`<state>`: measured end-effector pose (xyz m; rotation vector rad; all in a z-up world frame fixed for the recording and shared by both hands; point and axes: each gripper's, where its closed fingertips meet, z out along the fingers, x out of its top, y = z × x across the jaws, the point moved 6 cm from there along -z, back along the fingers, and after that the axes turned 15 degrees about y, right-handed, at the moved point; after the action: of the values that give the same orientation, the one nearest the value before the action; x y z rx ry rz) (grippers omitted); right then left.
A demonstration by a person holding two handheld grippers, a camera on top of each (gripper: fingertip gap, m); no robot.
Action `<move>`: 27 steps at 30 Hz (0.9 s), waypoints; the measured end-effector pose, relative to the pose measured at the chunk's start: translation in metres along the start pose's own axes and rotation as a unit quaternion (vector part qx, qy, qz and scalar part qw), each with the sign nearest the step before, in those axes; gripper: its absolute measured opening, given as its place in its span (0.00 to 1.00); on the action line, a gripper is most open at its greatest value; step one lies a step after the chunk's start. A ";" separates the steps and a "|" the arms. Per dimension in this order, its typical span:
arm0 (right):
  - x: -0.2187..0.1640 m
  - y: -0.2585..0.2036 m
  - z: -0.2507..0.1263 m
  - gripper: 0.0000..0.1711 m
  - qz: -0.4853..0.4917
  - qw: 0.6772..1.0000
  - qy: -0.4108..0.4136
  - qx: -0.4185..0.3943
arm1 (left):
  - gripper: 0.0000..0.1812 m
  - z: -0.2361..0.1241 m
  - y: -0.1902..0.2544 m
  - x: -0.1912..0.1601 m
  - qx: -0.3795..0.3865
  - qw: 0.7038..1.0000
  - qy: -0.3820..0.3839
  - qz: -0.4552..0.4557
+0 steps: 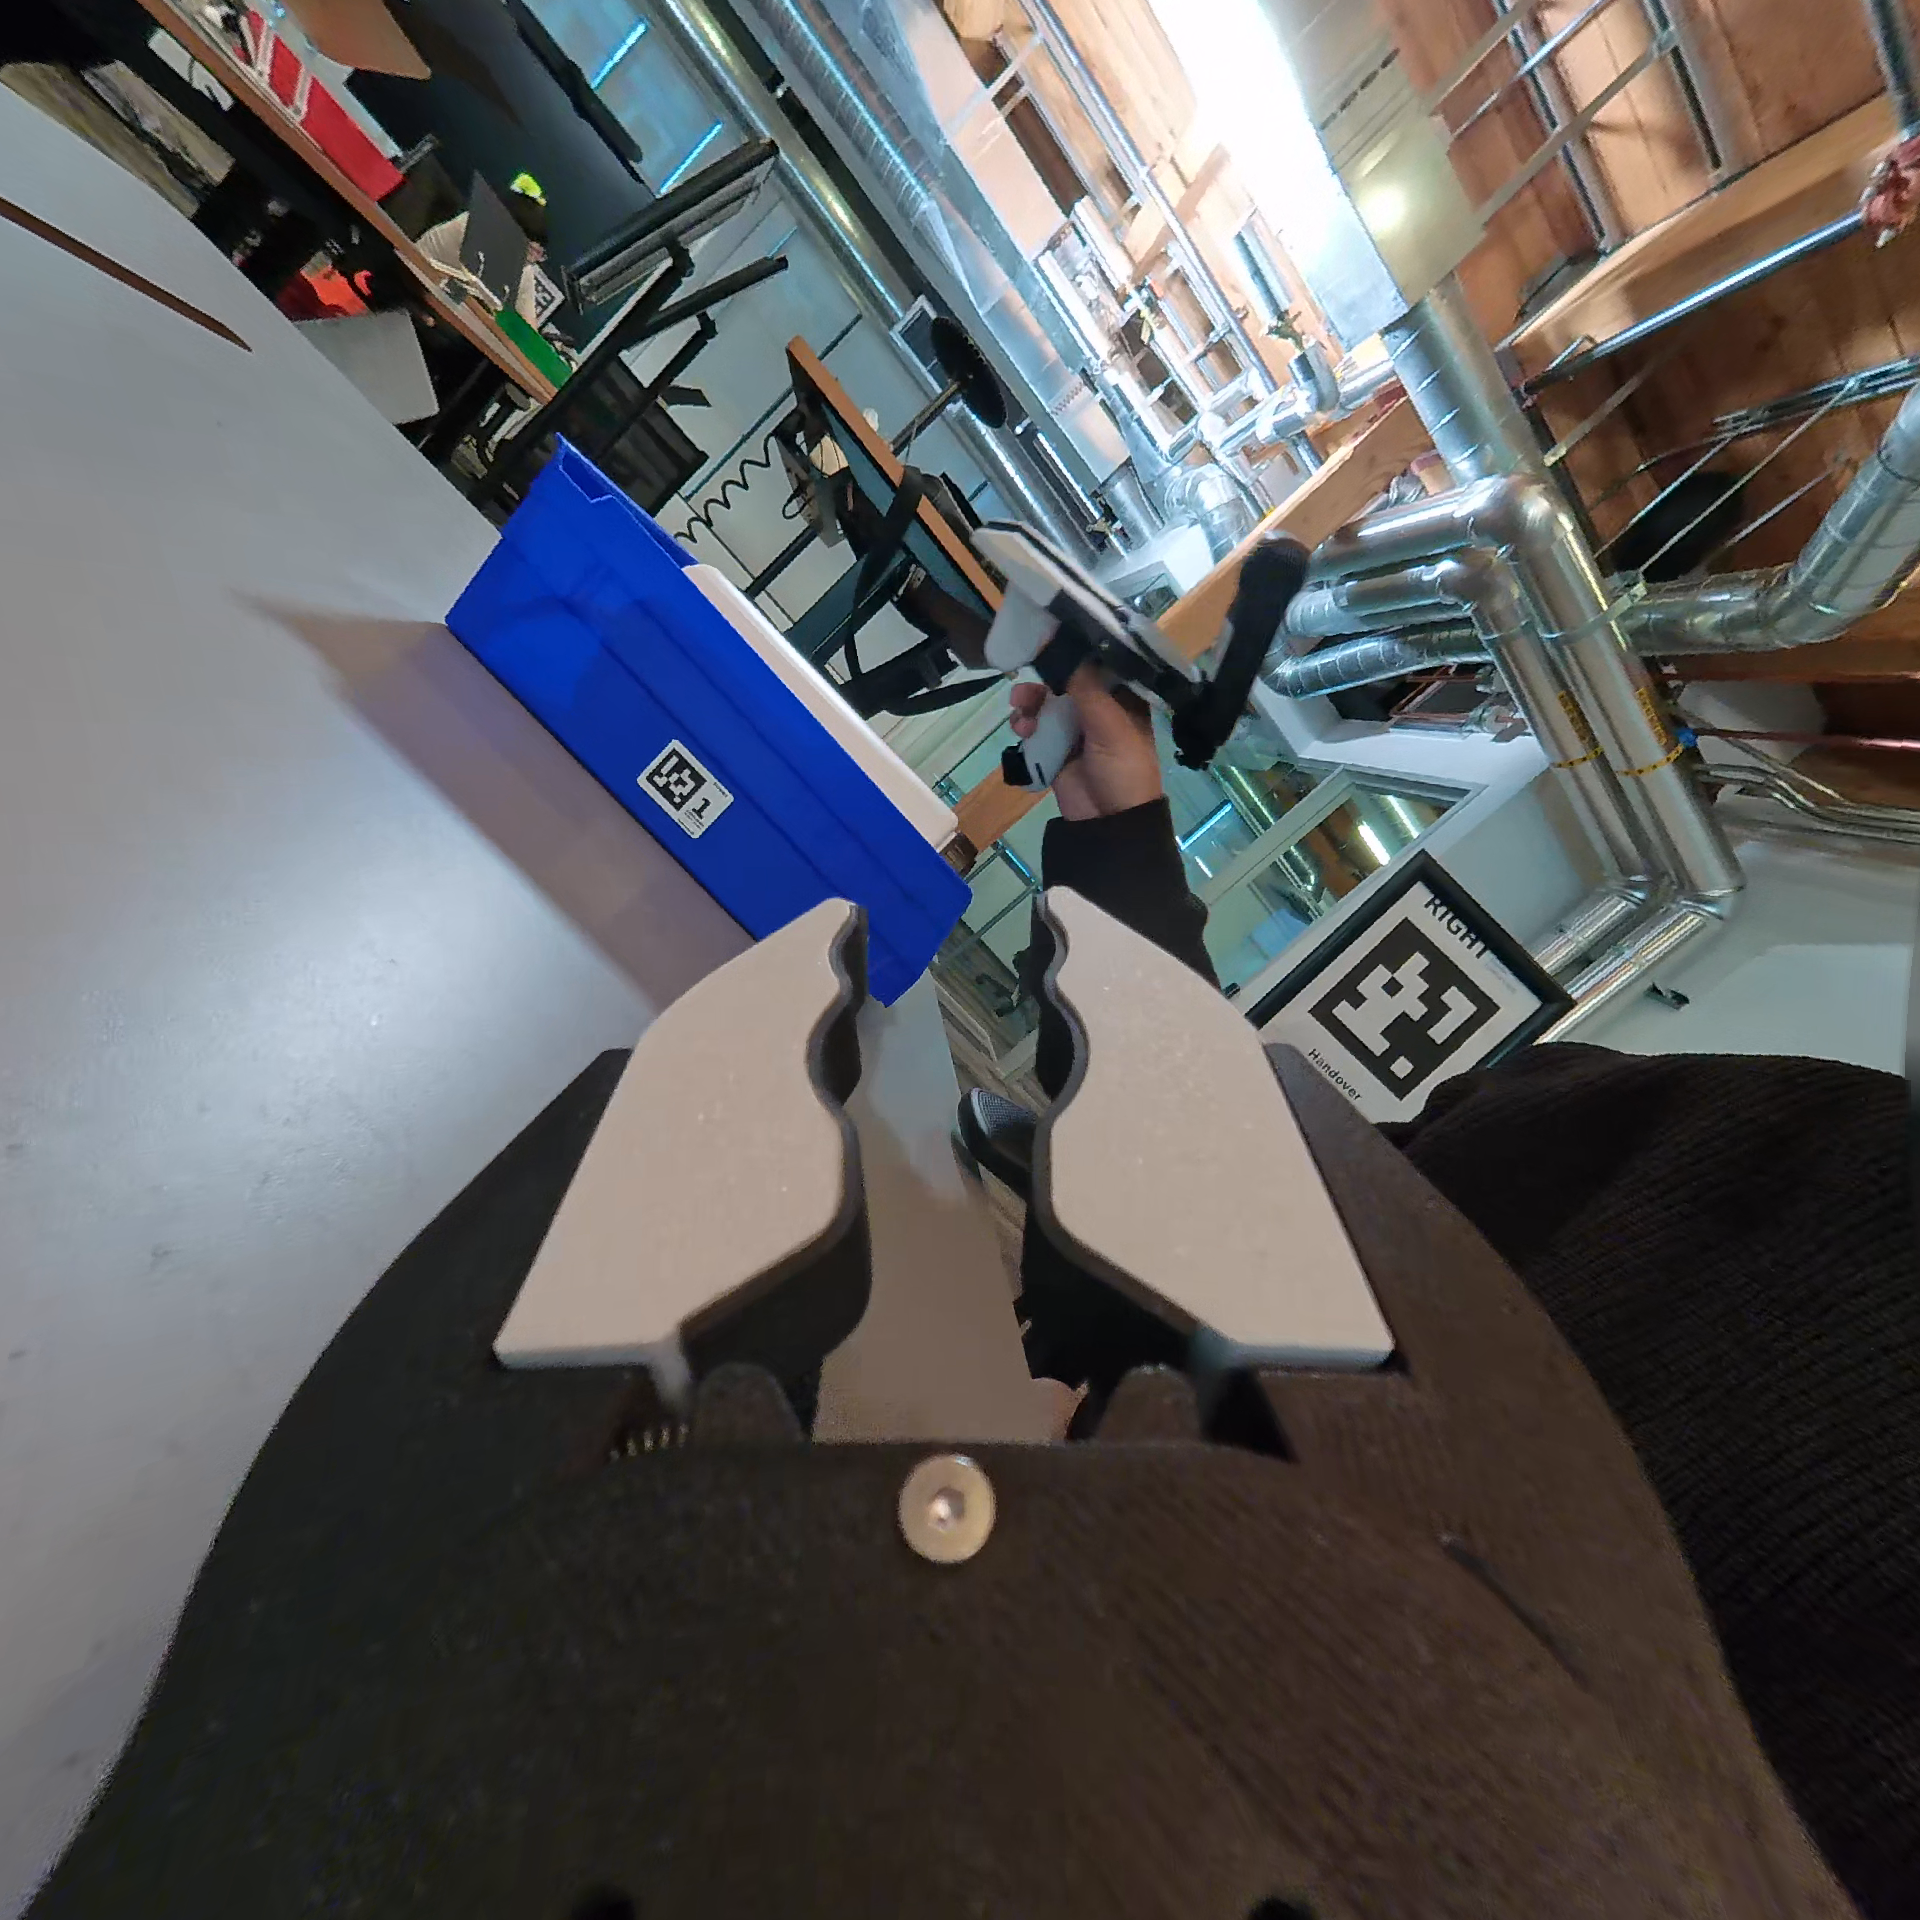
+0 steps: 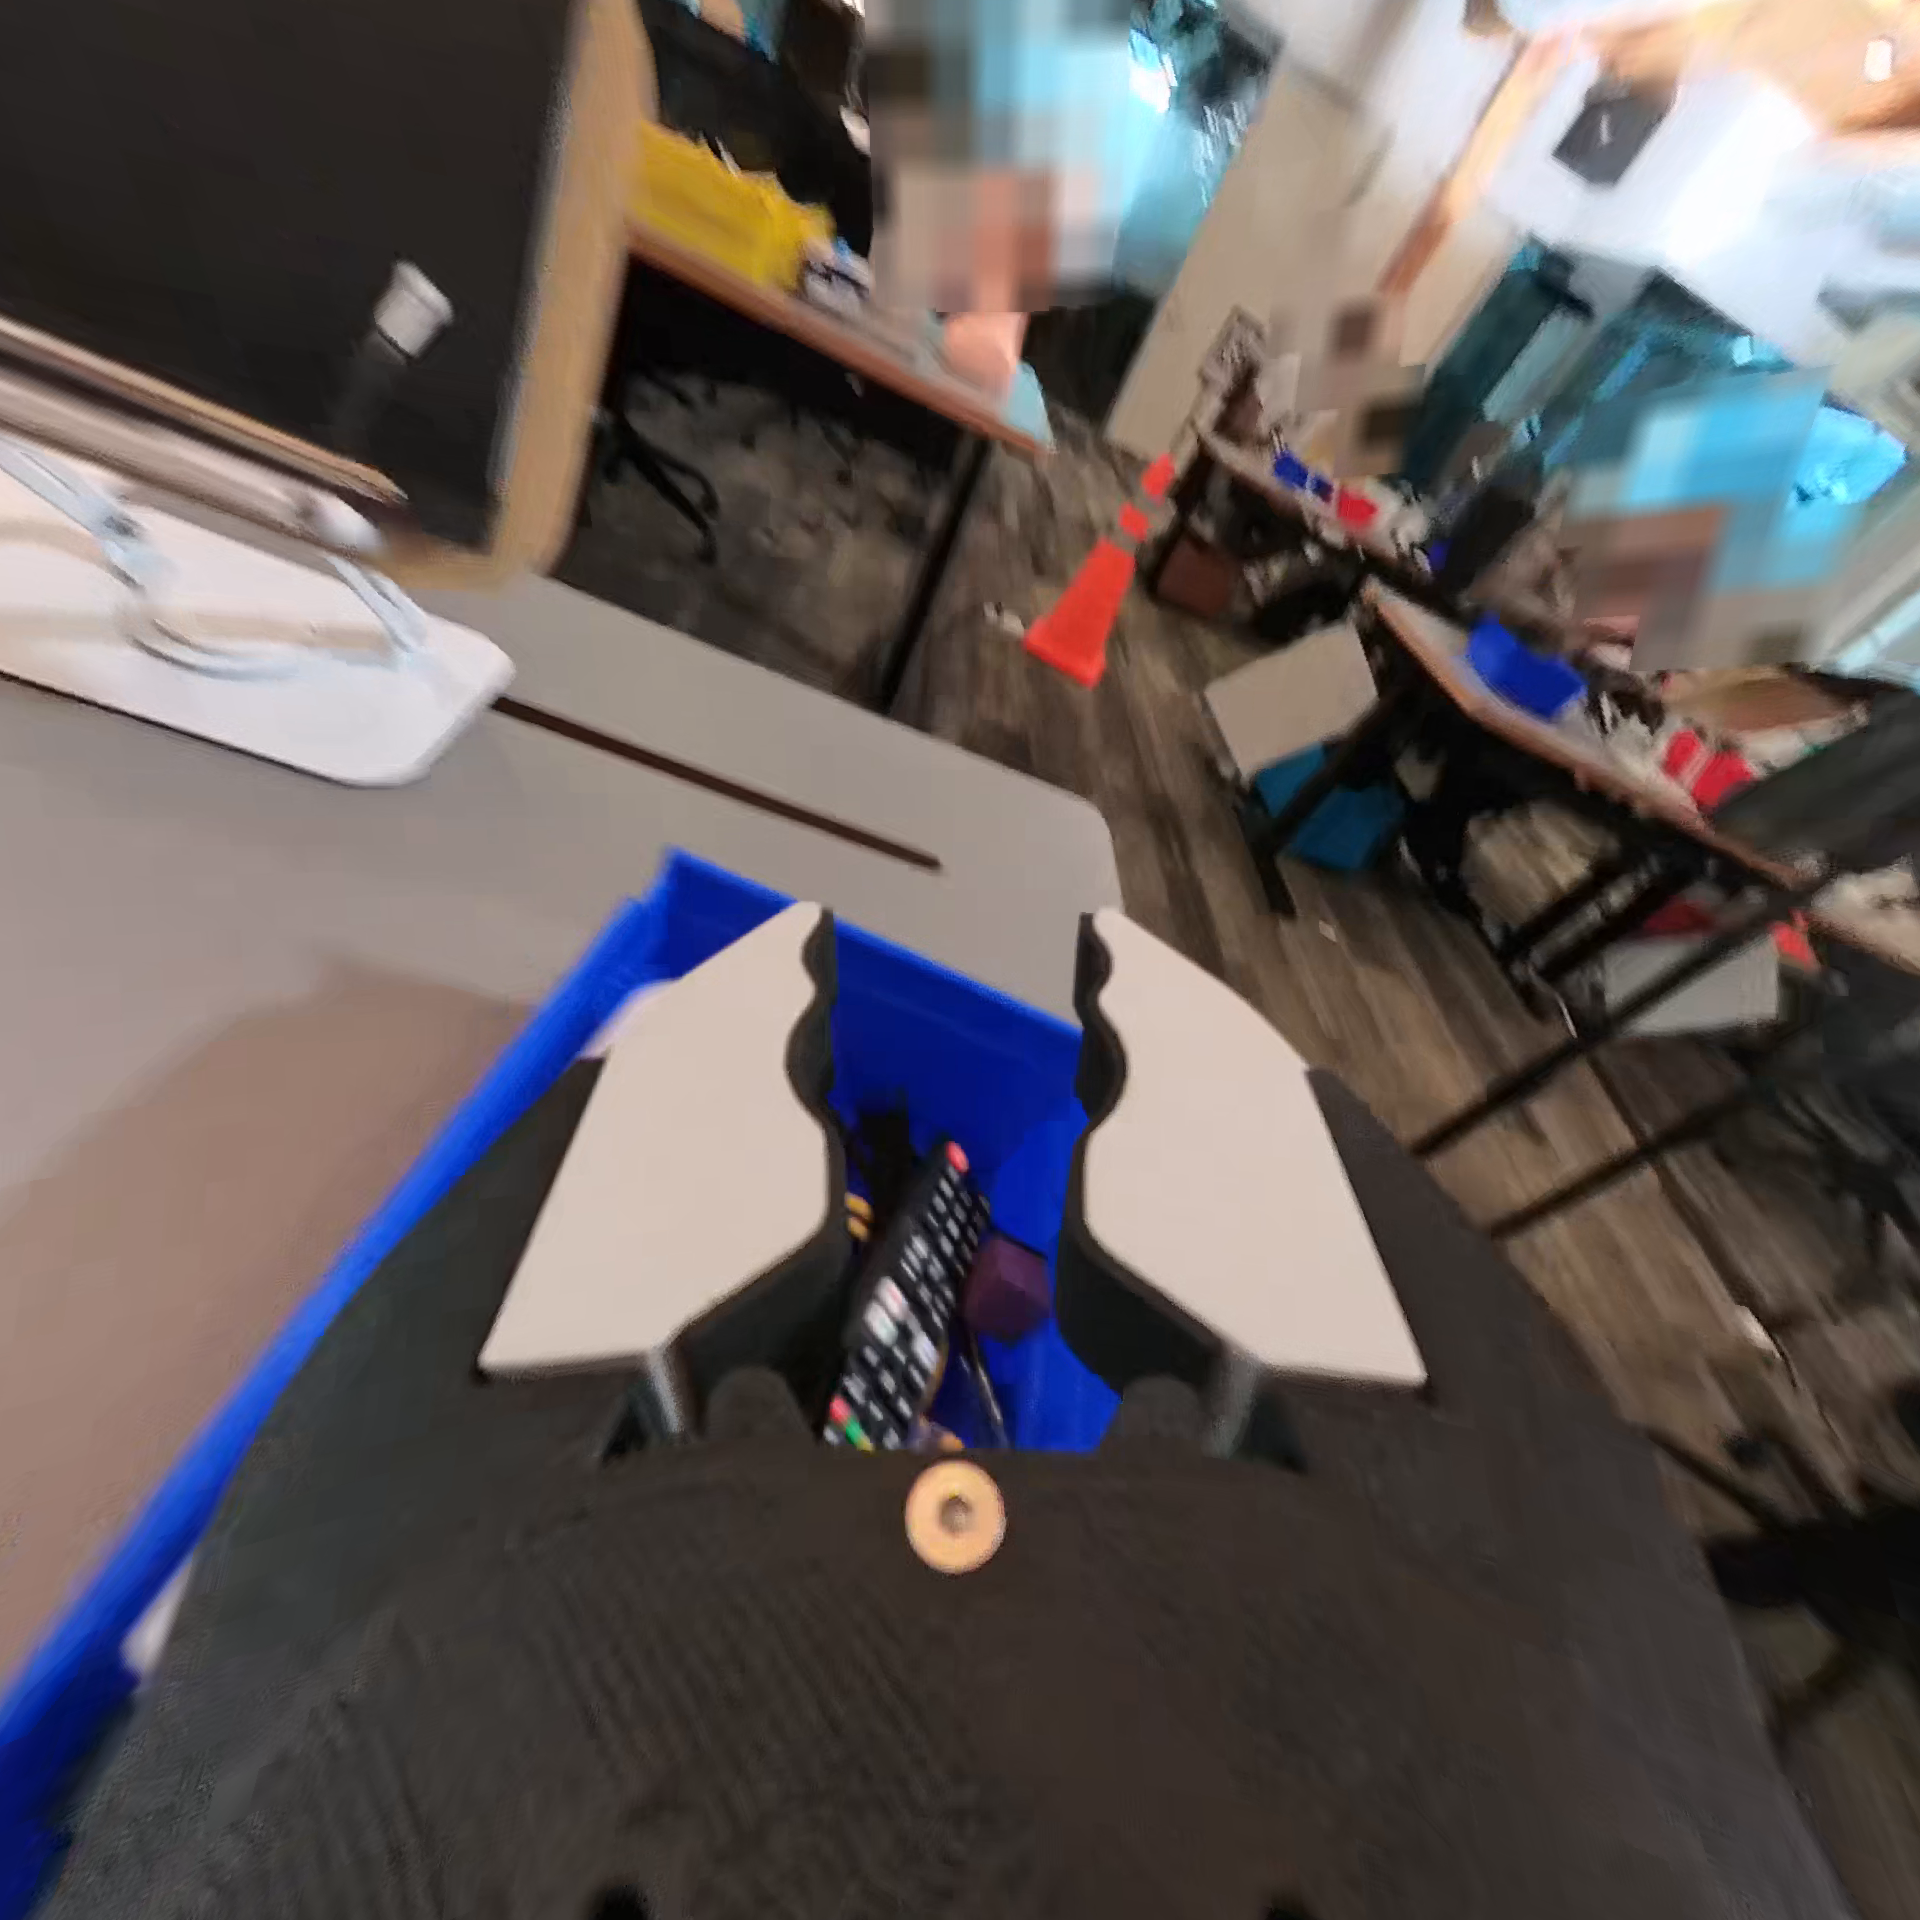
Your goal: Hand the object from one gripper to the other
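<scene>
My left gripper (image 1: pixel 945 925) is open and empty, held low over the grey table (image 1: pixel 208 831) and pointing past a blue bin (image 1: pixel 707 748). My right gripper (image 2: pixel 956 930) is open and empty, hovering over the open blue bin (image 2: pixel 582 1039). Between its fingers I see a black remote control (image 2: pixel 914 1299) lying in the bin beside a purple object (image 2: pixel 1003 1288). The right gripper also shows farther off in the left wrist view (image 1: pixel 1039 592), held in a hand above the bin's far end. The right wrist view is motion-blurred.
A framed black-and-white marker board (image 1: pixel 1413 997) stands right of the bin. A white tray (image 2: pixel 260 675) lies at the table's far left. Beyond the table edge are floor, an orange cone (image 2: pixel 1086 603) and cluttered desks (image 2: pixel 1558 707). Some 40 centimetres of space lies between my two pairs of fingers.
</scene>
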<state>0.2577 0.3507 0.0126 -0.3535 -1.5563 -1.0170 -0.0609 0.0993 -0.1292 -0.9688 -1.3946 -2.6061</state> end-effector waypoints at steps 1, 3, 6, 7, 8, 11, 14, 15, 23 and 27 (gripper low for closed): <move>0.015 -0.011 -0.002 0.25 0.002 0.999 0.027 0.019 | 0.17 0.000 0.000 0.000 0.000 1.000 0.002 -0.002; 0.042 -0.040 -0.004 0.24 0.023 0.994 0.076 0.075 | 0.18 0.000 -0.001 0.000 0.000 1.000 0.003 -0.005; 0.074 -0.106 -0.006 0.24 0.069 0.969 0.134 0.196 | 0.18 0.000 -0.001 -0.001 0.006 1.000 -0.004 0.003; 0.081 -0.132 -0.008 0.24 0.083 0.956 0.151 0.238 | 0.18 0.000 -0.001 -0.002 0.007 1.000 -0.008 0.008; 0.085 -0.160 -0.009 0.24 0.100 0.940 0.164 0.281 | 0.18 0.001 0.000 -0.002 0.008 1.000 -0.012 0.015; 0.073 -0.240 -0.011 0.23 0.132 0.897 0.164 0.388 | 0.19 0.002 0.003 -0.002 0.014 0.999 -0.024 0.041; 0.032 -0.297 -0.006 0.23 0.128 0.886 0.124 0.427 | 0.20 0.002 0.007 -0.001 0.021 0.997 -0.027 0.068; 0.018 -0.309 -0.004 0.23 0.133 0.886 0.111 0.429 | 0.21 0.002 0.008 0.000 0.024 0.996 -0.026 0.076; -0.024 -0.335 0.008 0.22 0.206 0.855 0.061 0.473 | 0.24 0.002 0.016 0.005 0.029 0.995 -0.011 0.090; -0.020 -0.333 0.007 0.18 0.224 0.849 0.085 0.471 | 0.26 0.000 0.020 0.010 0.032 0.993 -0.004 0.111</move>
<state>0.0214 0.1716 -0.1398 0.0762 -1.5191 0.1376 -0.0627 0.0902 -0.1091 -1.0587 -1.2802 -2.3854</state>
